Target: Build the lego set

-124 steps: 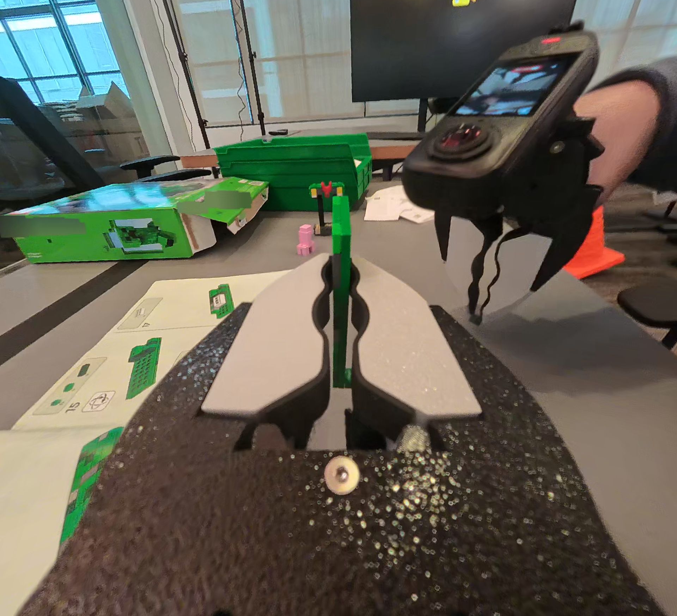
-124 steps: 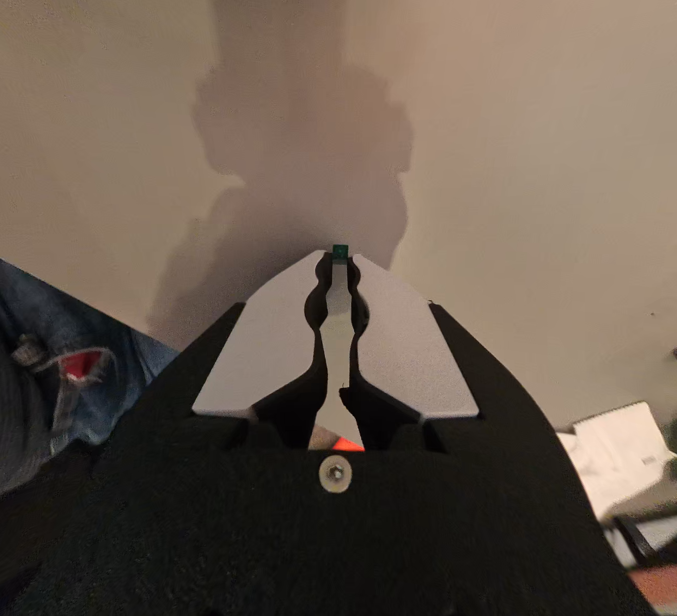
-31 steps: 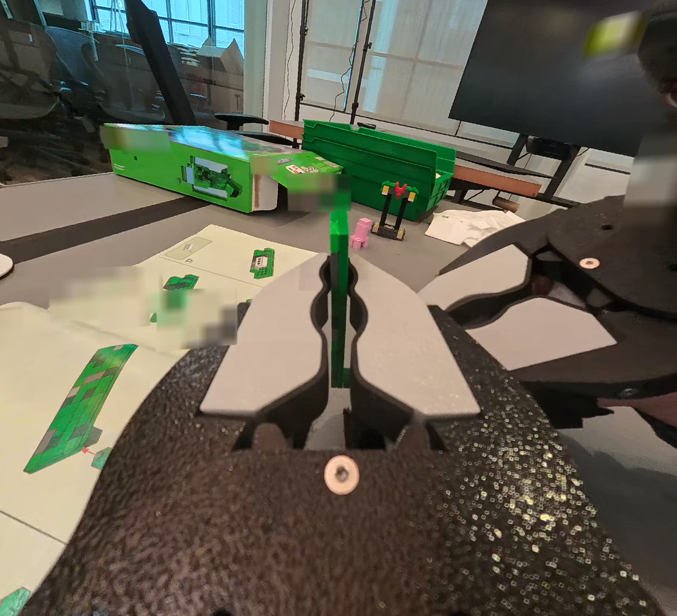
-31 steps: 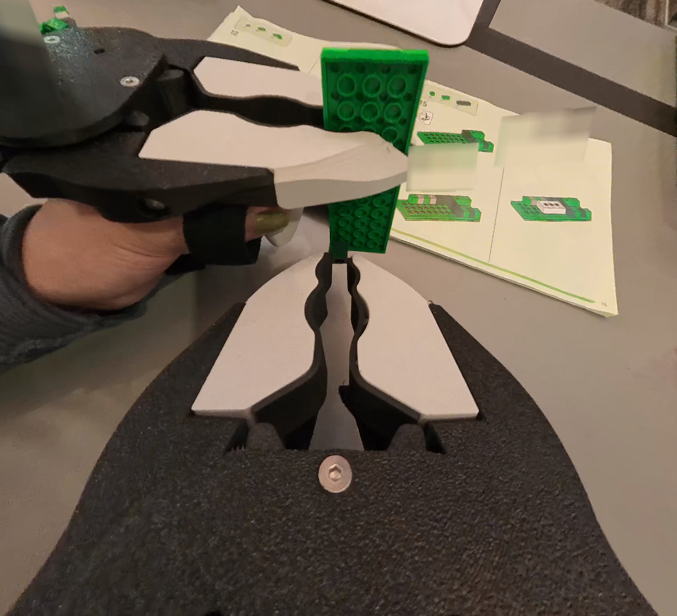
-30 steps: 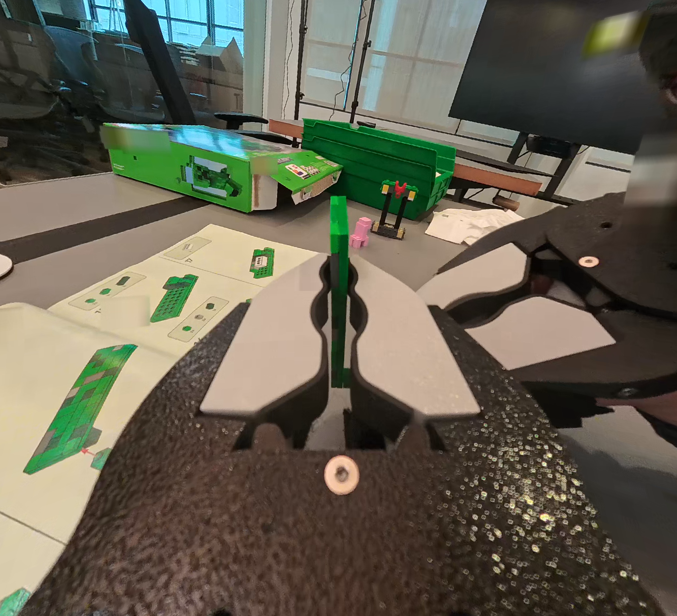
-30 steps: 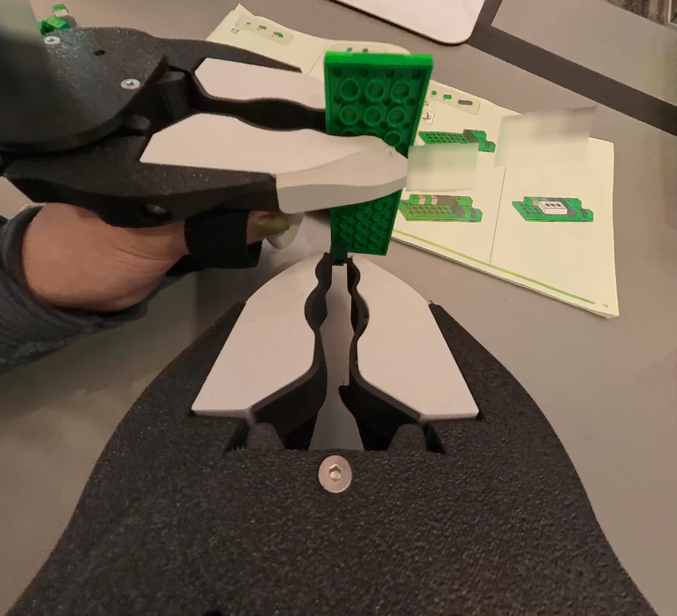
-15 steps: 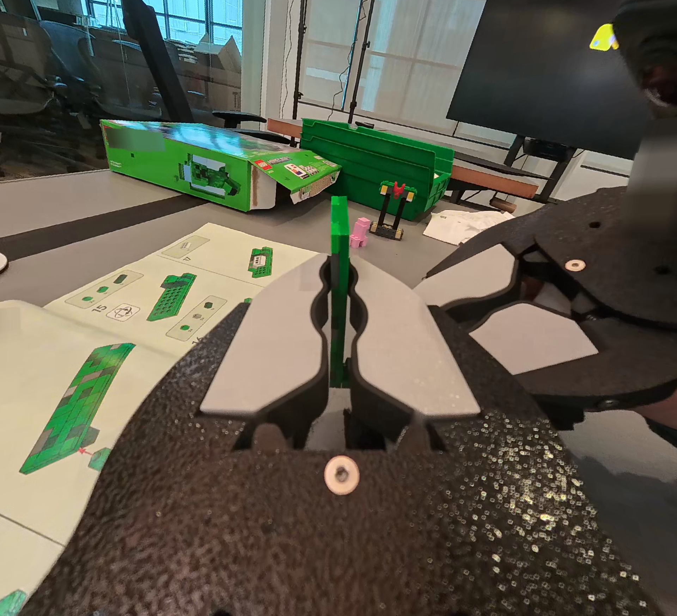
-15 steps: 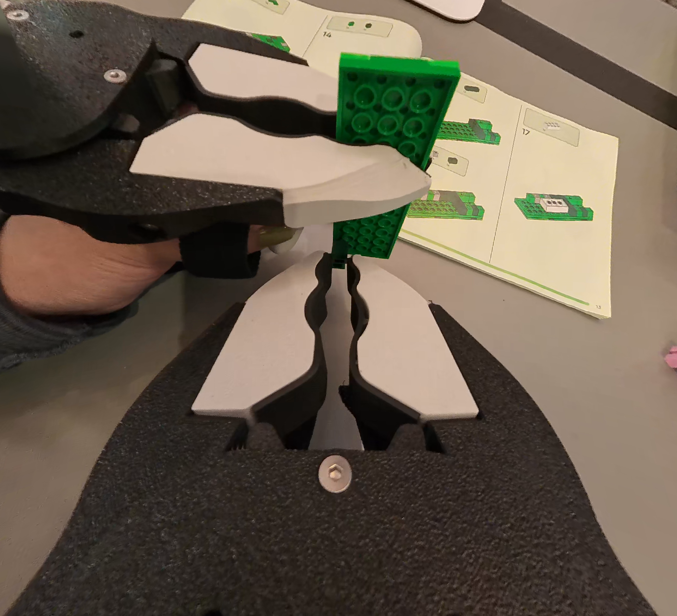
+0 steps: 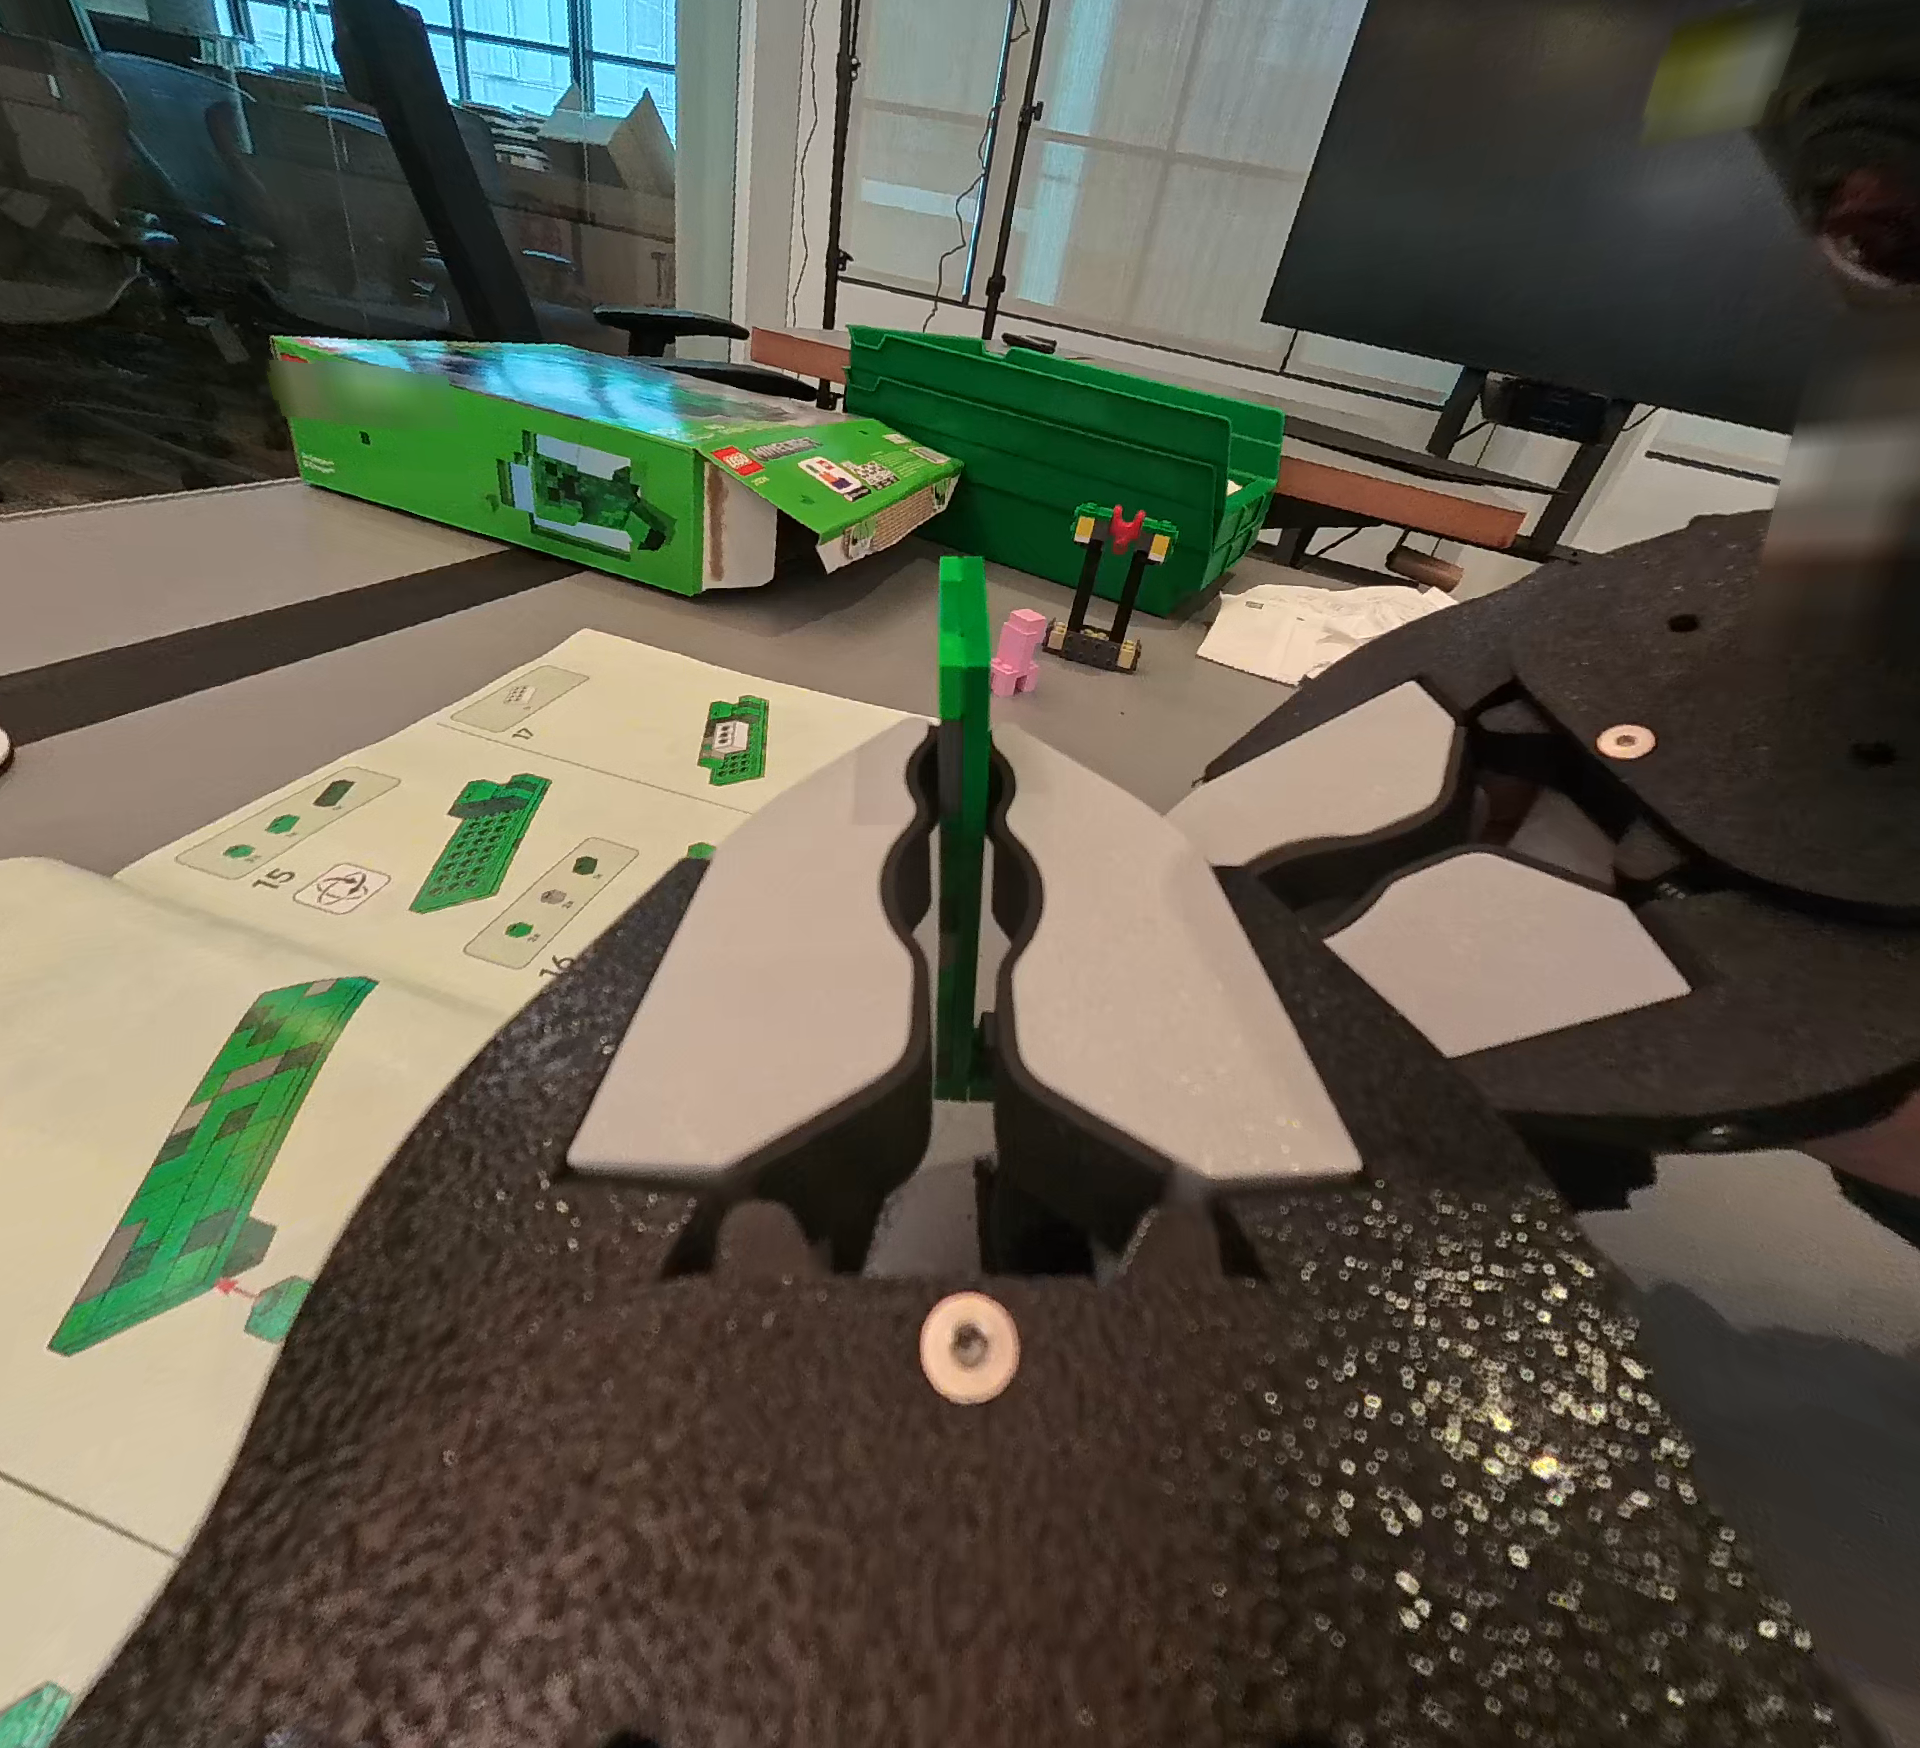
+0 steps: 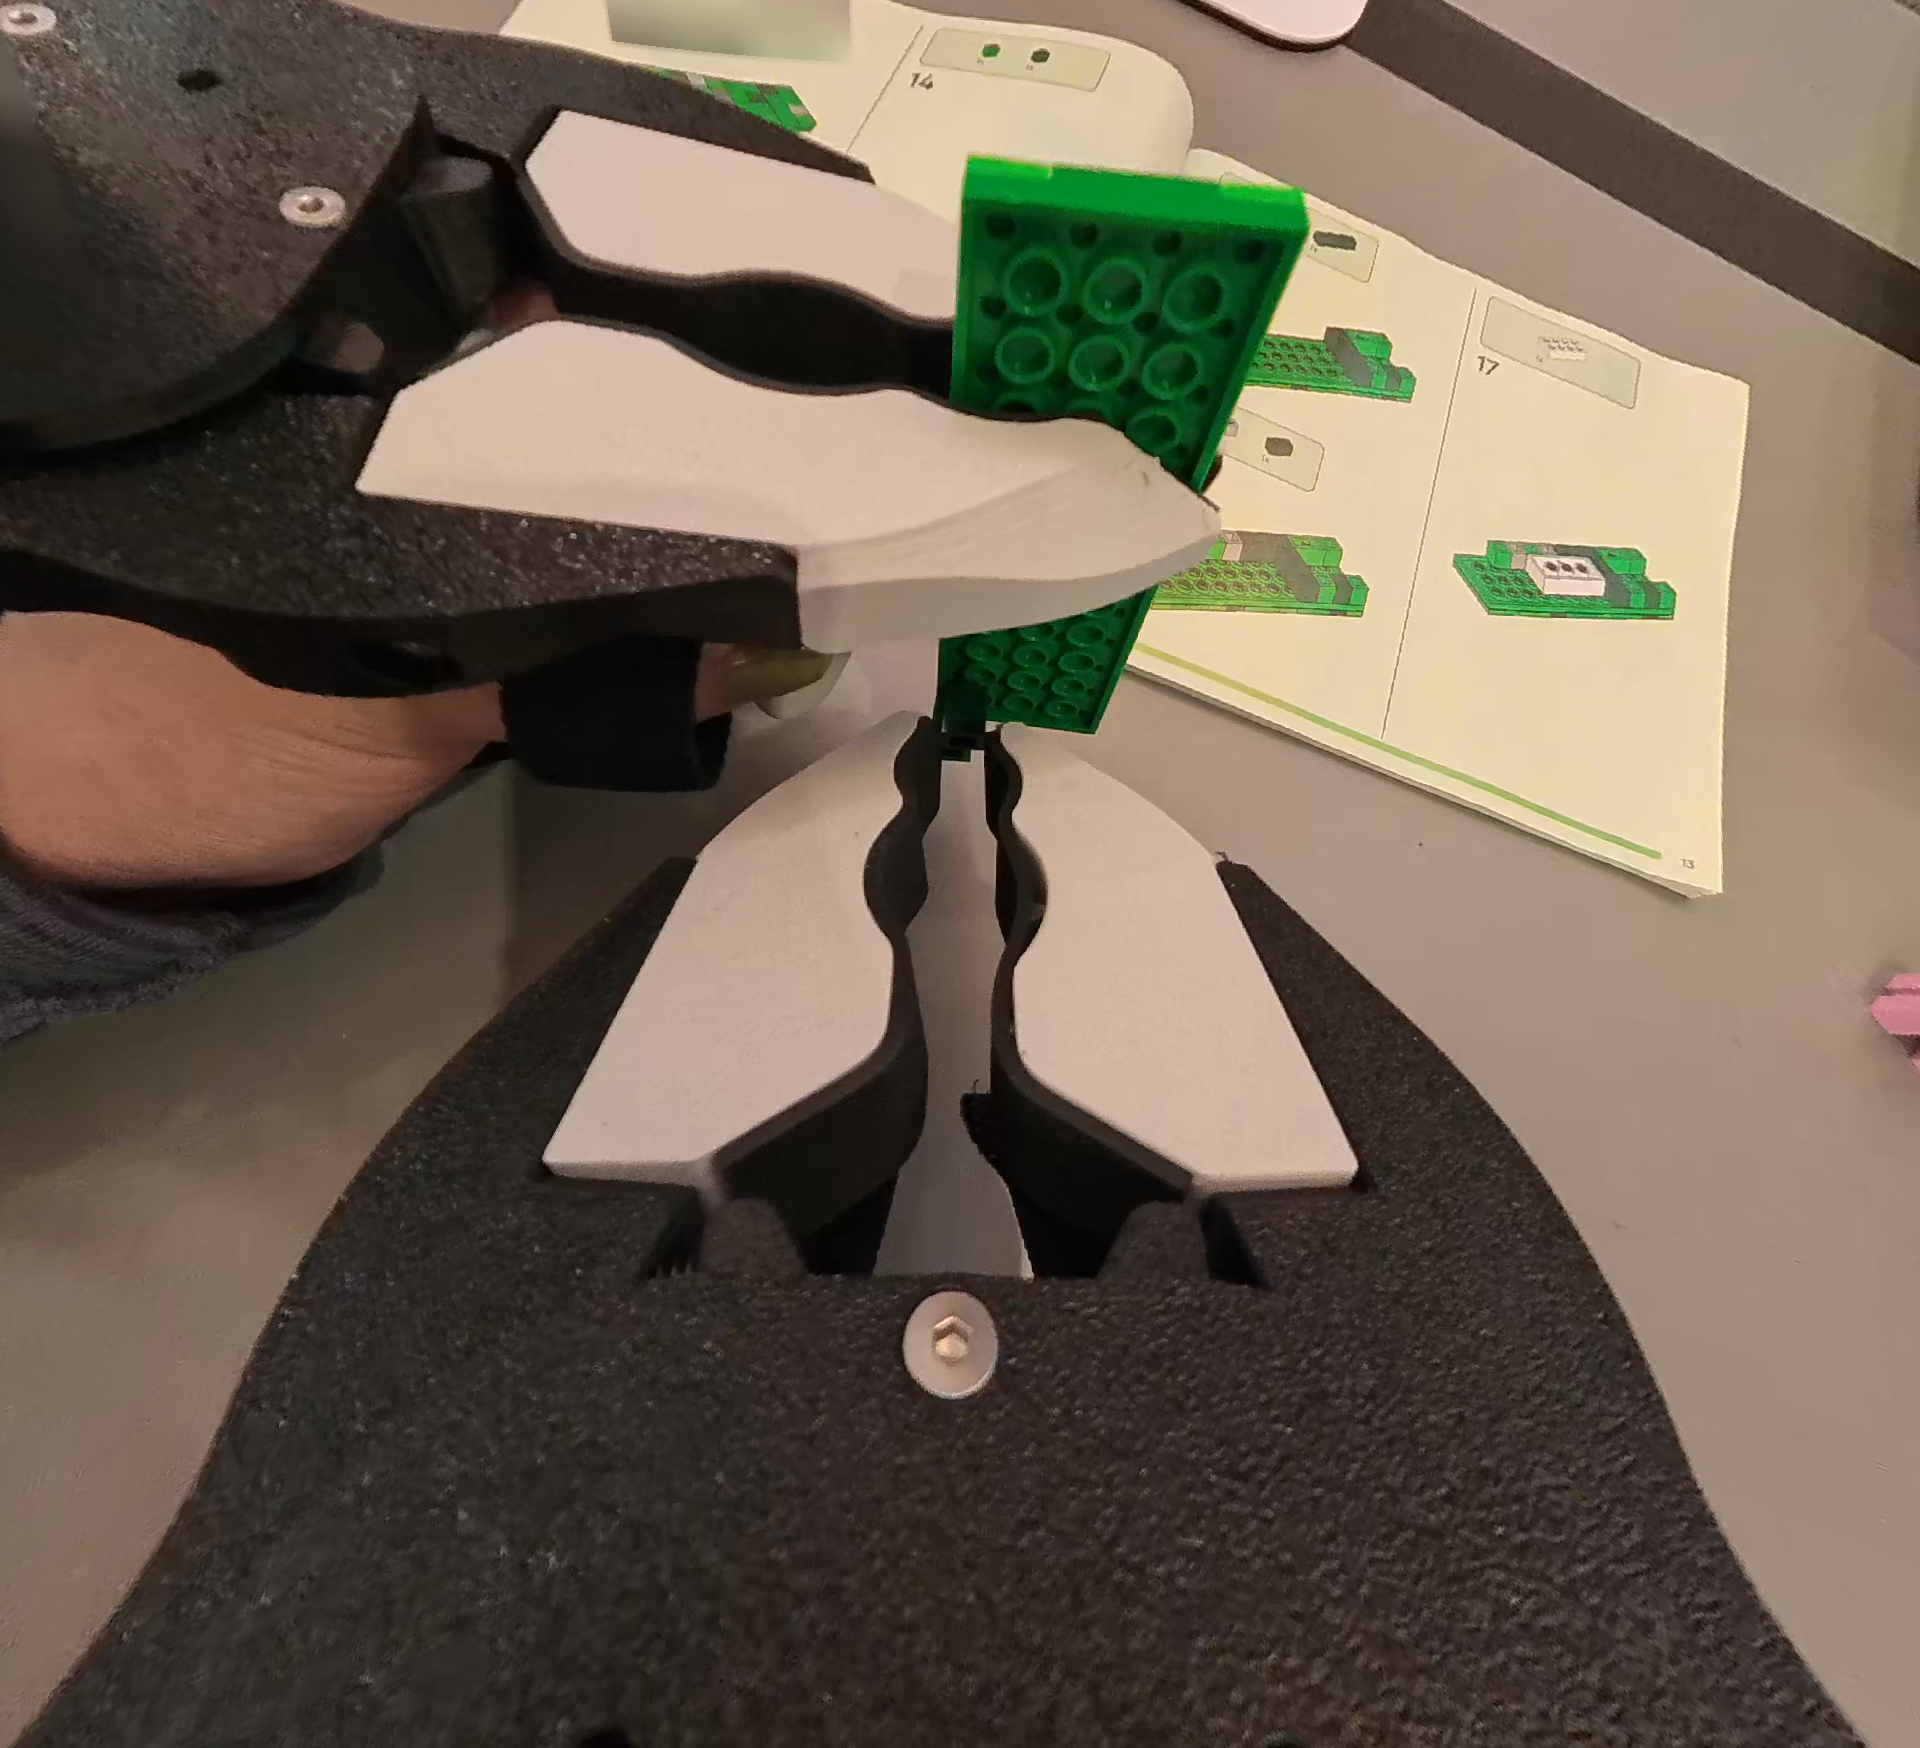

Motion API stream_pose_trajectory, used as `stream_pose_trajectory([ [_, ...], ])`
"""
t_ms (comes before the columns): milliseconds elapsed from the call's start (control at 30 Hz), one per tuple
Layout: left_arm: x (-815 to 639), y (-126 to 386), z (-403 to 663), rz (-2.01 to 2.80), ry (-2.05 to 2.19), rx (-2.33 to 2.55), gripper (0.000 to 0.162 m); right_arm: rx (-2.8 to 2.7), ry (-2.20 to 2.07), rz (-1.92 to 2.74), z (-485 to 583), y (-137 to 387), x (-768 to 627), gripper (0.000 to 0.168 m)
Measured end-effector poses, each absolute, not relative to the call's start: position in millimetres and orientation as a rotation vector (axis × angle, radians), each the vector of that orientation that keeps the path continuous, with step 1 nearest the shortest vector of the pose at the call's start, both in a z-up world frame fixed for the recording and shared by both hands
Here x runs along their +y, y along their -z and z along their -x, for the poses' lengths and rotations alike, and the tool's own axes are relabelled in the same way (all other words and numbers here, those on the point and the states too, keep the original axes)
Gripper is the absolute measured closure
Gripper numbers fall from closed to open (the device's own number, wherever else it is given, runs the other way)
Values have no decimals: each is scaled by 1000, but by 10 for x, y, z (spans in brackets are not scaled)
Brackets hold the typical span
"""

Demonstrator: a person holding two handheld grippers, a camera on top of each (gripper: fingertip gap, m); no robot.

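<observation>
The left gripper (image 9: 961, 763) pinches a green plate (image 10: 1127, 327) edge-on. The right gripper (image 10: 951, 742), nearly pressed together, nips something small at the plate's near corner. Pushing there could twist the plate loose.

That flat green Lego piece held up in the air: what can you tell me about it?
The green plate is a flat, thin rectangle of glossy plastic, held upright above the grey table, clear of it. Its underside, with rows of round sockets, faces the right wrist camera; the left wrist camera sees it edge-on. The left gripper is clamped across its middle. The right gripper meets its lower corner, where a small dark part sits between the tips. The open instruction booklet lies behind it.
</observation>
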State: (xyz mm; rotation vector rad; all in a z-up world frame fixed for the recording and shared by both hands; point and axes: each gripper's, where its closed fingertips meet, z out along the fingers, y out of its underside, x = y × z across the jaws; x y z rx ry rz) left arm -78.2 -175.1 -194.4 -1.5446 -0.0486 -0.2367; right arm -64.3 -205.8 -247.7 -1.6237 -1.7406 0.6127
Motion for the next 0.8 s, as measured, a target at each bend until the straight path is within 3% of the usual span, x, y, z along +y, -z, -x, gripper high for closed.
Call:
stream_pose_trajectory([
  [800,-1752,1948,777,1546,247,-46,156,-1747,-594,1645,618,2520,-2046,153],
])
